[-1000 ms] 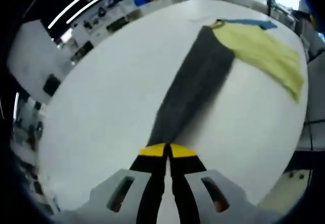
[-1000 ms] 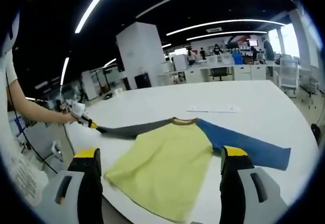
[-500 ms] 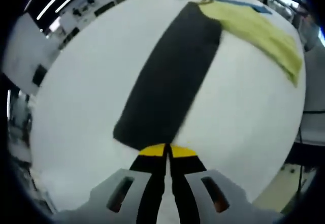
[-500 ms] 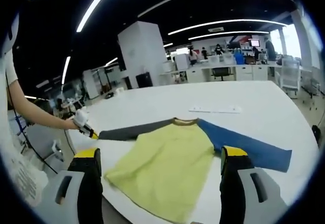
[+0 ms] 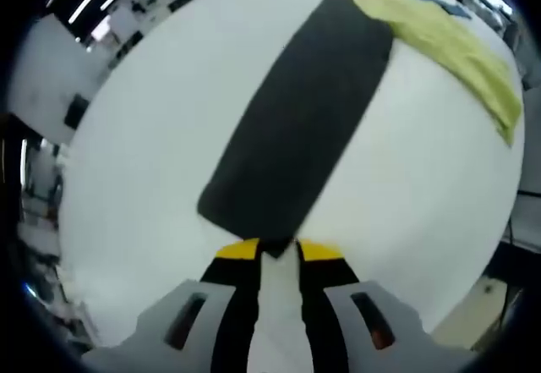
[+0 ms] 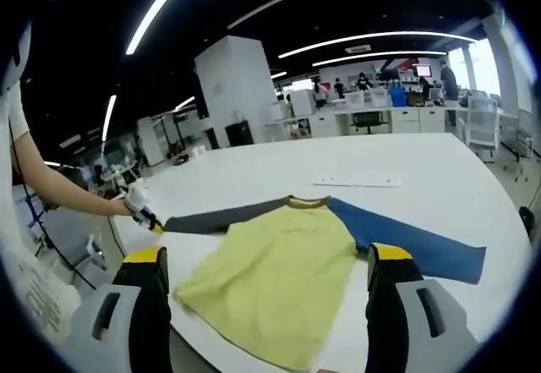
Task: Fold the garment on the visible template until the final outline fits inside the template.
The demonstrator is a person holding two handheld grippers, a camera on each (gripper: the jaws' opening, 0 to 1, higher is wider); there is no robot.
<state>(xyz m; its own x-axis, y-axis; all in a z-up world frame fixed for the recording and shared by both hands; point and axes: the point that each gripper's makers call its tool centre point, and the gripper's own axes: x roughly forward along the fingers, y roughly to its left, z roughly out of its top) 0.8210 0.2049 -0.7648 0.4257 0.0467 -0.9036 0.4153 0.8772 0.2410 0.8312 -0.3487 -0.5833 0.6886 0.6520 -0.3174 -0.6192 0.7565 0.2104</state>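
**Garment spread flat, folding not yet begun**

Left gripper view: the left hand-held gripper [image 5: 277, 259] stands with jaws narrowly parted, the cuff of the grey sleeve [image 5: 296, 132] lying at its tips; whether cloth is pinched cannot be told. The sleeve runs flat away from the tips across the white counter [image 5: 152, 136] to the yellow garment body [image 5: 456, 43].

Right gripper view: the right hand-held gripper [image 6: 266, 284] is wide apart and empty, hovering just short of the hem. The garment [image 6: 270, 267] lies spread between and beyond its jaws, blue sleeve [image 6: 414, 242] outstretched. No template outline is discernible. By appearance, every fold remains to do.
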